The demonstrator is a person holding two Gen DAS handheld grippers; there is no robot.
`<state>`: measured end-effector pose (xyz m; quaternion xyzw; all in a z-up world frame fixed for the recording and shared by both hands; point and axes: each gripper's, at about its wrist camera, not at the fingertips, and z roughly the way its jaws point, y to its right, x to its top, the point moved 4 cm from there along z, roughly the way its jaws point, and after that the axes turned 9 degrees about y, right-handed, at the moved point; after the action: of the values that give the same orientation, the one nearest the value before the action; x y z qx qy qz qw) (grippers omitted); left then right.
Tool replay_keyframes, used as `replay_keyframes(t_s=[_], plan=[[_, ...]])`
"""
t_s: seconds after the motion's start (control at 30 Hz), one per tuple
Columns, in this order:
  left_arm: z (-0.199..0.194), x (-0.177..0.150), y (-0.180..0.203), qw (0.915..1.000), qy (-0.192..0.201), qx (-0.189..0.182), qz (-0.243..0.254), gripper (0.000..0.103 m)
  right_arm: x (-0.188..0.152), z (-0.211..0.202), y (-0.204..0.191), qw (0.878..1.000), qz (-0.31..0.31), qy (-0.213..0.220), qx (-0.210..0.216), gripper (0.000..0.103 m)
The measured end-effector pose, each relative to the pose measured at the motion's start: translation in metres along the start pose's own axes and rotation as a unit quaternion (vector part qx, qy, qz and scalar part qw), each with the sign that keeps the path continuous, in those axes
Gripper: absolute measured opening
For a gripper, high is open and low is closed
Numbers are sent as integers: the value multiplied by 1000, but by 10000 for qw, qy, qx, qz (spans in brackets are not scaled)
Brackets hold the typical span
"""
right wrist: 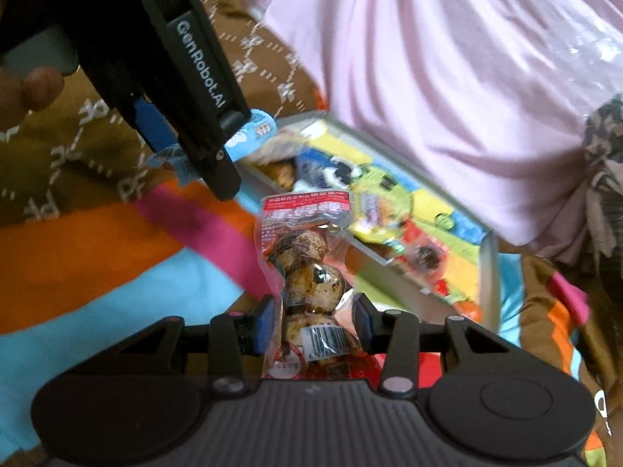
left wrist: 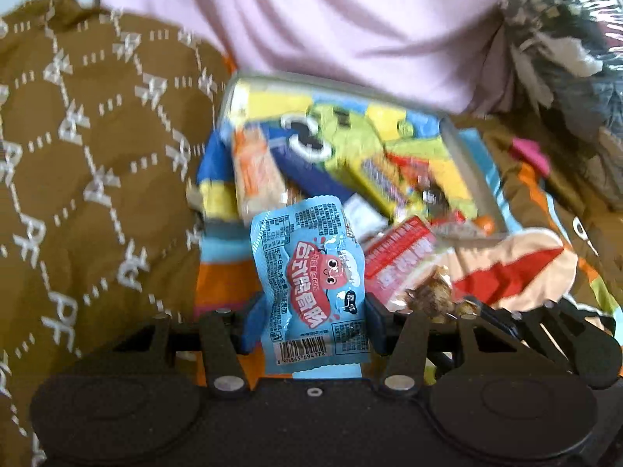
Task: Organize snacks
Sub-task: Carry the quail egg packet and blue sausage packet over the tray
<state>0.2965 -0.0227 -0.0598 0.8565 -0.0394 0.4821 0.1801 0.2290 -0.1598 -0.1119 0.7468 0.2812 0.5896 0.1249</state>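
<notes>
Beyond both grippers, shallow grey-rimmed tray (right wrist: 491, 257) holds mixed colourful wrappers; left gripper (left wrist: 311, 313) fingers clamp blue sausage packet (left wrist: 309, 272), right gripper (right wrist: 313, 321) fingers clamp clear quail-egg pouch (right wrist: 307, 257); right view alone shows thumb (right wrist: 41, 85).

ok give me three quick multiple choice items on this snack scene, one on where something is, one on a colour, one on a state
1. Where is the tray of snacks relative to the pink cloth?
A. right in front of it
B. on top of it
C. far away on bare floor

2. What colour is the packet in the left gripper?
A. green
B. light blue
C. black

3. What is the state of the right gripper?
A. wide open, holding nothing
B. out of view
C. shut on the egg pack

Answers: 1 A, the tray's far rim meets the cloth's edge; 2 B, its wrapper is light blue with a red cartoon; 3 C, the blue pads press the clear pack's sides.
</notes>
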Motion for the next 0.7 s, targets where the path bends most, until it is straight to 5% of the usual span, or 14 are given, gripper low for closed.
replay_keyframes(t_s=[0.27, 0.7], plan=[[11, 39, 2, 9984, 560, 60, 21, 54, 26, 5, 34, 9975, 615, 268, -232, 47], [76, 85, 9, 9939, 1085, 177, 8, 55, 50, 73, 95, 9878, 1337, 453, -658, 47]])
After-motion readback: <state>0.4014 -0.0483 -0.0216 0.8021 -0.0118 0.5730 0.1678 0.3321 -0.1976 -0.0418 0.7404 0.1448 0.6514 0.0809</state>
